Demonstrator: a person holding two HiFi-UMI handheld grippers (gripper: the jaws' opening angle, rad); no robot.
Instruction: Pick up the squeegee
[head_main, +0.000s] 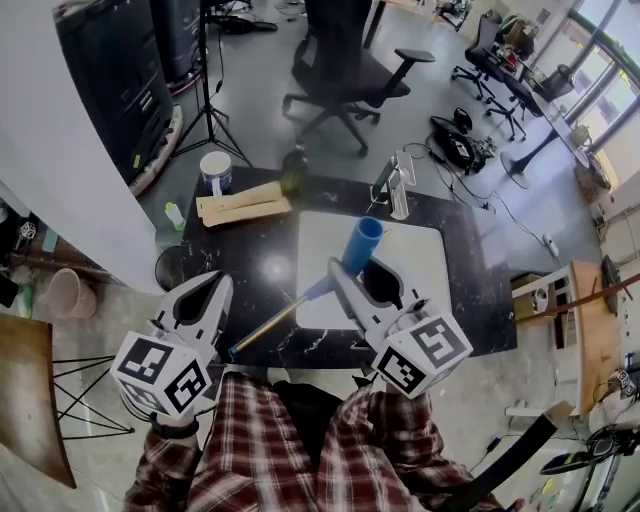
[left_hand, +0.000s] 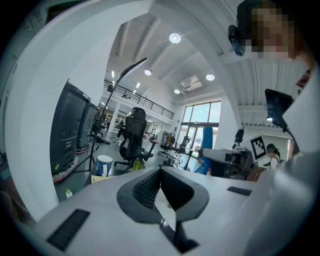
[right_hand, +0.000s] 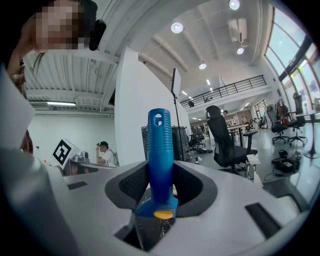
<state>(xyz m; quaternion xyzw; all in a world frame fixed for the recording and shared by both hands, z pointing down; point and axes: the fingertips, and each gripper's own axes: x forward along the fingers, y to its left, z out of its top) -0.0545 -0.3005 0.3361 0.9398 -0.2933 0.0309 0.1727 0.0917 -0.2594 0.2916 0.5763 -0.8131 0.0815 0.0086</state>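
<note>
The squeegee has a ribbed blue handle and a thin brass-coloured bar that runs down to the left over the black table. My right gripper is shut on the blue handle; in the right gripper view the handle stands upright between the pads, with a yellow button at its base. My left gripper hovers at the table's near left edge. In the left gripper view its pads meet with nothing between them. The squeegee's blade end is hidden.
A white mat covers the table's right half. At the far edge lie a flat cardboard piece, a white tub, a green bottle and a clear stand. An office chair and a tripod stand beyond.
</note>
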